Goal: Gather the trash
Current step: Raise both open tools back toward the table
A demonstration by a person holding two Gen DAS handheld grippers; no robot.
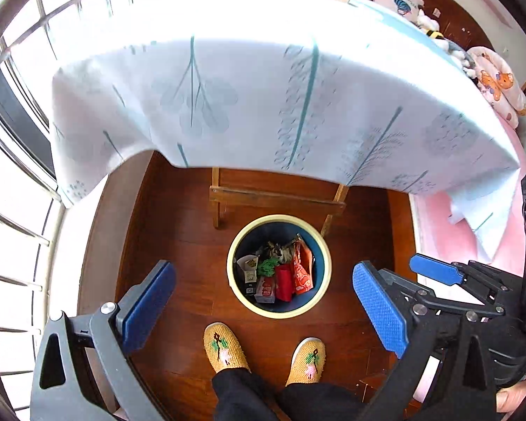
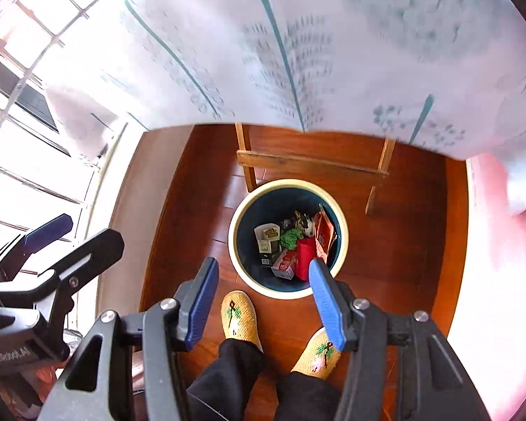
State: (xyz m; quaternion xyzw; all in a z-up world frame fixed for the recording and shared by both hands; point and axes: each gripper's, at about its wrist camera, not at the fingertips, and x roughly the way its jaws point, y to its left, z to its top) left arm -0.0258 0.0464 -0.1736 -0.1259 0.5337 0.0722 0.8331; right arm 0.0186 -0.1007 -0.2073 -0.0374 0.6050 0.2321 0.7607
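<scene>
Trash (image 1: 280, 273) sits in the bin (image 1: 235, 282) on the floor (image 1: 179, 217), just in front of your slippers (image 1: 224, 347) and below the draped edge of the cloth (image 1: 249, 105) over the counter. Both claws hover above it, empty: the left claw (image 1: 263, 301) spread wide to either side of the bin, the right claw (image 2: 263, 301) open at a middling width, its right pad over the bin's near rim.

What you see inside is light, thin stuff, I judge: an orange foil wrapper (image 1: 302, 270), a red pack (image 1: 284, 282), small cartons (image 1: 249, 270), a crumpled green scrap (image 1: 268, 266). Foil will be slick and will crush flat, so pinch it at a folded edge or crimped seam. Cartons are stiffer; take them across a narrow side. Nothing looks fragile or heavy.

If you mean to lift the bin itself, its cream rim looks rigid and smooth; grip the wall just under the lip.
</scene>
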